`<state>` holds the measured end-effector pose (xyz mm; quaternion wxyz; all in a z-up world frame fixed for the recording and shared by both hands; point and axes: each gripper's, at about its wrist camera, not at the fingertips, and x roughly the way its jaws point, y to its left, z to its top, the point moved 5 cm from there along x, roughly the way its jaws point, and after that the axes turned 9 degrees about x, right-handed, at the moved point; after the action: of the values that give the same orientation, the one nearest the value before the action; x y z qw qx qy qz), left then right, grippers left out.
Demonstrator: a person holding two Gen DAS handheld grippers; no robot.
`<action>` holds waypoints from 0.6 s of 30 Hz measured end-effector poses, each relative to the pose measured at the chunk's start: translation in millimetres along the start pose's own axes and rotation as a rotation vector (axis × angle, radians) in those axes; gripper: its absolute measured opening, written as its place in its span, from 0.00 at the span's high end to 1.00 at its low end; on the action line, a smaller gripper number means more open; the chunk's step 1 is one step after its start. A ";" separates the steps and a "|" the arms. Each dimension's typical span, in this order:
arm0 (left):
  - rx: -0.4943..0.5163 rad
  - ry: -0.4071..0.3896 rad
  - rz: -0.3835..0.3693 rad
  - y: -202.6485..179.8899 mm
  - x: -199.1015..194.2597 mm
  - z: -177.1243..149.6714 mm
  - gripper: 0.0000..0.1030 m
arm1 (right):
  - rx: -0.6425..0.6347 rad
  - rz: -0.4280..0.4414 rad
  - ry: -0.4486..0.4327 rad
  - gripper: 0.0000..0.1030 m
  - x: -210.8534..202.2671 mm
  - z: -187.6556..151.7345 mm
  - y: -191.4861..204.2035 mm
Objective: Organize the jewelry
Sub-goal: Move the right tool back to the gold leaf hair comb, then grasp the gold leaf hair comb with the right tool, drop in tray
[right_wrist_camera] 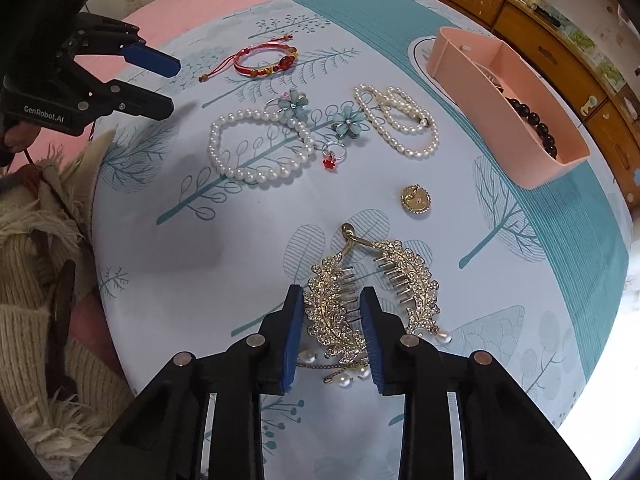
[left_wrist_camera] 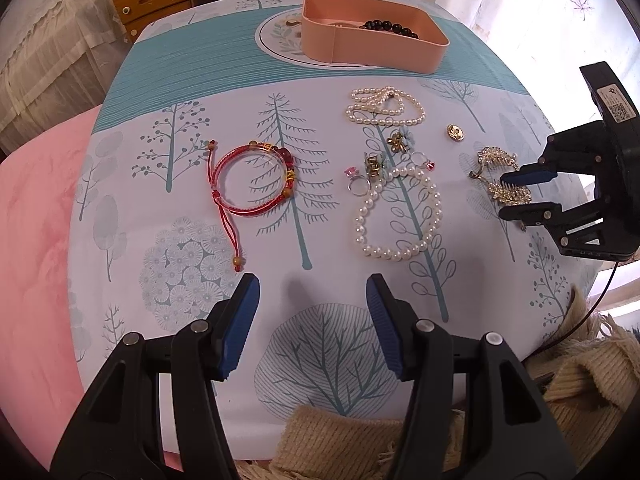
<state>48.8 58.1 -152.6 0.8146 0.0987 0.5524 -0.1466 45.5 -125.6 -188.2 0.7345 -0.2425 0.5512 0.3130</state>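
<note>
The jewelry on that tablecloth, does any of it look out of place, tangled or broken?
Nothing looks broken. Only the dark bead bracelet is in the pink tray; the rest lies loose on the cloth. The long pearl strand is heaped in loops, and the two gold leaf combs are linked by a chain.

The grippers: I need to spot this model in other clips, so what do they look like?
The left gripper and the right gripper are black plastic with blue ribbed pads and silver rivets. White "GenRobot.AI" lettering marks the left; a label with a QR code marks the right. The sleeve is cream ribbed knit.
</note>
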 end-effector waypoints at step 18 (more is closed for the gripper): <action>0.003 -0.022 -0.002 6.1 -5.0 16.4 0.49 | 0.213 0.059 -0.215 0.73 -56.8 4.3 1.2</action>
<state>63.5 59.2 -141.8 0.8204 0.0976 0.5433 -0.1493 36.3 -132.7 -132.4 0.8013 -0.1123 0.5064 0.2982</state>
